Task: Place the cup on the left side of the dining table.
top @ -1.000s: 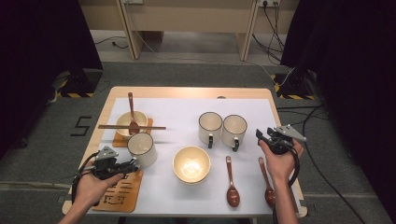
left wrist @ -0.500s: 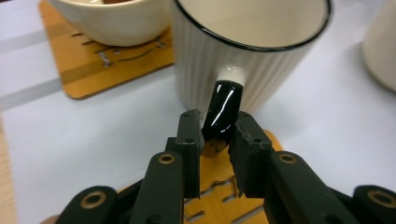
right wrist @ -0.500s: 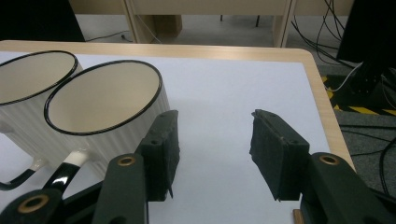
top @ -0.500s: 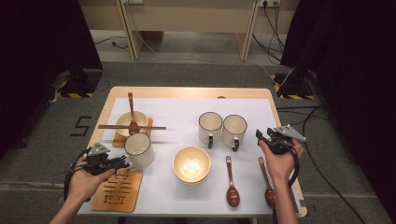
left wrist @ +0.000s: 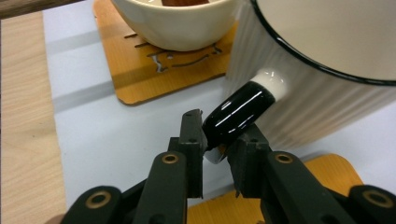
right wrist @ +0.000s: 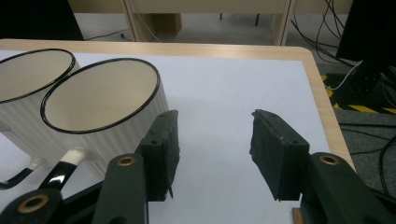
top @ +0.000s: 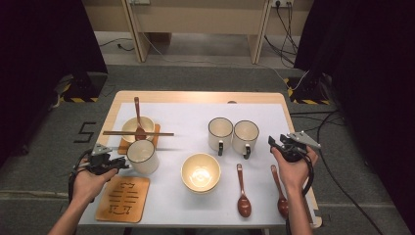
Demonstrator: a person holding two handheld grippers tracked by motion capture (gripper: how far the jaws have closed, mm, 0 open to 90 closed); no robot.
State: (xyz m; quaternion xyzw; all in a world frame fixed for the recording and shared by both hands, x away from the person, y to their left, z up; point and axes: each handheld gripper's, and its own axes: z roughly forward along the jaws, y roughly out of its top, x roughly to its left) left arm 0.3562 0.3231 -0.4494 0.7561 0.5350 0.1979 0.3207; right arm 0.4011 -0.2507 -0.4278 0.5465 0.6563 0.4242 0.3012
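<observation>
One mug point(top: 142, 156) has slid left off the bowl's coaster toward the empty coaster point(top: 122, 199), left gripper point(left wrist: 219, 144) clamped on its black handle point(left wrist: 238, 114), jaws just tightened. Right gripper point(right wrist: 212, 149) idles open beside two mugs point(right wrist: 100, 100).

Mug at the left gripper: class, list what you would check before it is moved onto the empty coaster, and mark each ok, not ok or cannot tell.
1. Left gripper jaws around the handle of the mug: ok.
2. Pads pressing firmly: cannot tell; jaws just closing.
3. Mug upright: ok.
4. Empty coaster free: ok.
5. Right gripper open, apart from the two mugs: ok.
</observation>
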